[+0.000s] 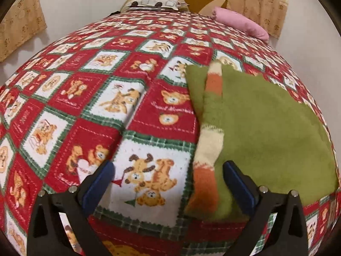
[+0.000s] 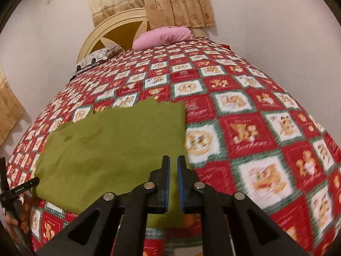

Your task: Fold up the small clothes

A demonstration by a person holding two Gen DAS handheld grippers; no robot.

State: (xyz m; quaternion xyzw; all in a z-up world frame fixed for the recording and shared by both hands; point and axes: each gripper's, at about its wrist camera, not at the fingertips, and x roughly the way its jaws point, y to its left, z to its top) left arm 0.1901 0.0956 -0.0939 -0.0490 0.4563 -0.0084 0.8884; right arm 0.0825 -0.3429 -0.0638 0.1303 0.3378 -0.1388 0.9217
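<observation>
Fingers of the right gripper (image 2: 173, 170), black with blue pads, are standing only a narrow slit apart, with nothing pinched between them; they are hanging over the near right edge of the olive-green knitted garment (image 2: 115, 147). That garment is lying flat and folded on the red, white and green teddy-bear patchwork bedspread (image 2: 245, 128), near the front of the bed. At the far left of this view a hand (image 2: 16, 219) is gripping the black handle of the other tool.

The left gripper (image 1: 168, 175) is standing wide, its blue pads well apart and empty, poised above a white bear square of the bedspread, with its right finger just over the garment's near left edge, where a cream-and-orange striped sleeve (image 1: 210, 147) is lying folded across the green.

Farther off, a pink pillow (image 2: 164, 37) and a white patterned pillow (image 2: 96, 59) are resting against the cream round headboard (image 2: 119, 29), with beige embroidered curtains (image 2: 170, 0) hanging behind.
</observation>
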